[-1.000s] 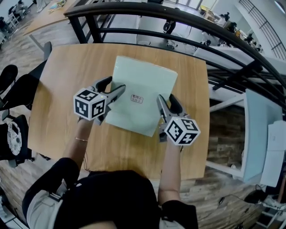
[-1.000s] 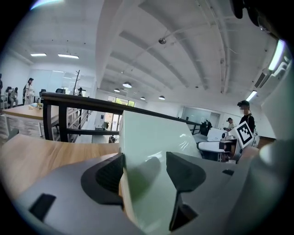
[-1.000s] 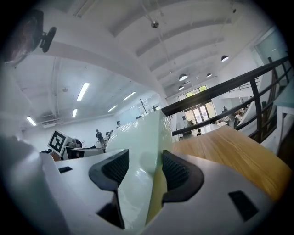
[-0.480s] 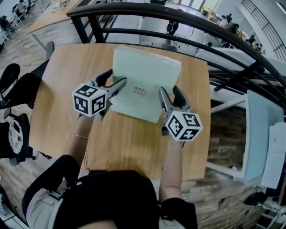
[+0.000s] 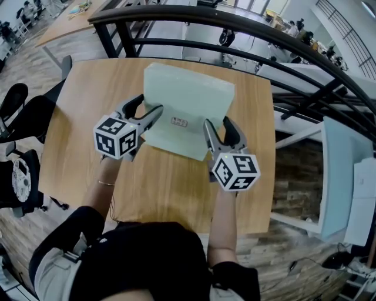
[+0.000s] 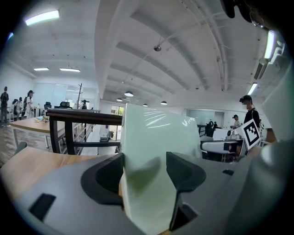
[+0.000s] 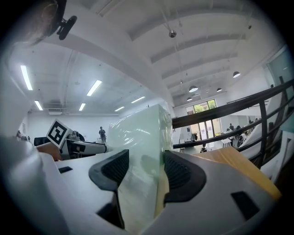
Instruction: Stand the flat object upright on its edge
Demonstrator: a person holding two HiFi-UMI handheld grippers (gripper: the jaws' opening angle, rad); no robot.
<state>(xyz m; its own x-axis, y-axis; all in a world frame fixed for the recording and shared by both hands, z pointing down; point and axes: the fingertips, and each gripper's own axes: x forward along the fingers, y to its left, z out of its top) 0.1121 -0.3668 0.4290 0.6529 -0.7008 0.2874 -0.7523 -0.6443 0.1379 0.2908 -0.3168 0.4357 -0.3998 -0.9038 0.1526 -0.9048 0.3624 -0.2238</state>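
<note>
The left gripper (image 5: 151,111) and right gripper (image 5: 216,126) each clamp their fingers (image 6: 183,172) on a side of the pale green slab (image 5: 188,100). It is tipped steeply up over the bench (image 5: 82,106). What likely remains is setting it on its lower edge and releasing.

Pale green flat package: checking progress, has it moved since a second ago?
Yes: the package tipped, near edge shifting across the wooden table toward the black railing.

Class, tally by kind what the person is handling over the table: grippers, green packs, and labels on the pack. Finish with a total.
grippers: 2, the left gripper and the right gripper
green pack: 1
label: 1
total: 4
</note>
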